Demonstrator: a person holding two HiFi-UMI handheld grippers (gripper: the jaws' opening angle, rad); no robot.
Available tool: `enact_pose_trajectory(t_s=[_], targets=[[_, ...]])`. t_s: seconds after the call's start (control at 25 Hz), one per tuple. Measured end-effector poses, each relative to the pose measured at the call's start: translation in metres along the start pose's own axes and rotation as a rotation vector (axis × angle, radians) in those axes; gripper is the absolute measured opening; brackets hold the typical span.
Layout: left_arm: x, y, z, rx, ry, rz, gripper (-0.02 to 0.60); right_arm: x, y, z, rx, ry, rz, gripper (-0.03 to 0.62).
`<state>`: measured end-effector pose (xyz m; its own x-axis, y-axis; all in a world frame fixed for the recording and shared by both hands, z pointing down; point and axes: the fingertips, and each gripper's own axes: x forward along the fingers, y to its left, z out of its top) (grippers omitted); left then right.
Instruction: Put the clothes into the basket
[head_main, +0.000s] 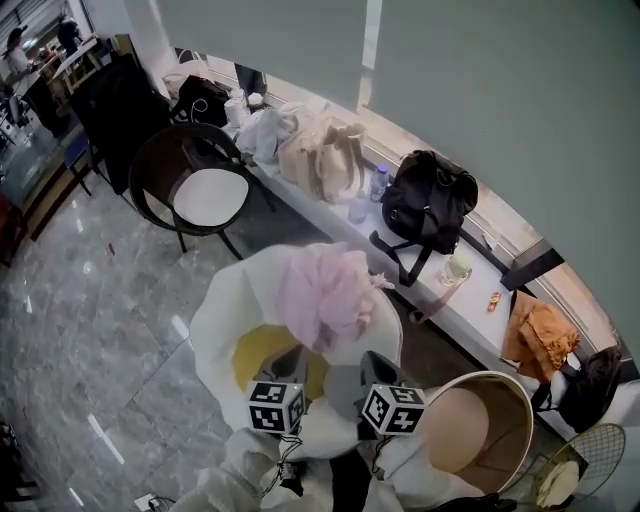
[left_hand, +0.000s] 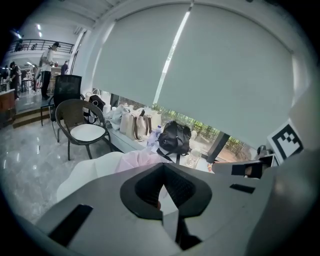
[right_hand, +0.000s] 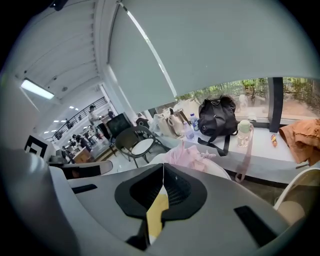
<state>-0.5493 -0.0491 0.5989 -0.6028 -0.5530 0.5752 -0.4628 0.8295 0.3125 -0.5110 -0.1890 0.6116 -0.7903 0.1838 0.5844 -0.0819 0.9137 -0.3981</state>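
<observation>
Two grippers sit lowest in the head view. The left gripper (left_hand: 163, 175) and right gripper (right_hand: 163, 172) are both clenched, with nothing between their jaws. They hang over a white chair (head_main: 215, 320) with one yellow cushion (head_main: 262, 350). The floor (head_main: 90, 330) is grey polished stone. A long white ledge (head_main: 470, 310) runs under a drawn blind (head_main: 480, 90). There are three chairs: the white one, a dark-framed one (head_main: 205, 195) and a round tan-seated one (head_main: 480, 425). The ledge carries one black backpack (head_main: 430, 200) and one beige tote (head_main: 325, 160). The pink clothes (head_main: 325, 290) lie crumpled in a heap on the white chair's back.
</observation>
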Motion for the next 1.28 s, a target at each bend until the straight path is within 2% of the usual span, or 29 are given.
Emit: enact_pose_trajectory(t_s=[0.28, 0.48, 0.72, 1.28], targets=[[0.061, 0.027, -0.018, -0.039, -0.006, 0.029, 0.006, 0.071, -0.030, -0.018, 0.002, 0.024, 0.025, 0.023], [0.094, 0.037, -0.035, -0.107, -0.016, 0.070, 0.006, 0.109, -0.053, -0.041, 0.003, 0.073, 0.038, 0.023], [0.115, 0.043, -0.054, -0.130, 0.007, 0.108, 0.006, 0.133, -0.065, -0.048, 0.003, 0.099, 0.068, 0.025], [0.129, 0.061, -0.048, -0.153, -0.016, 0.170, 0.006, 0.183, -0.080, -0.034, -0.034, 0.110, 0.124, 0.041]])
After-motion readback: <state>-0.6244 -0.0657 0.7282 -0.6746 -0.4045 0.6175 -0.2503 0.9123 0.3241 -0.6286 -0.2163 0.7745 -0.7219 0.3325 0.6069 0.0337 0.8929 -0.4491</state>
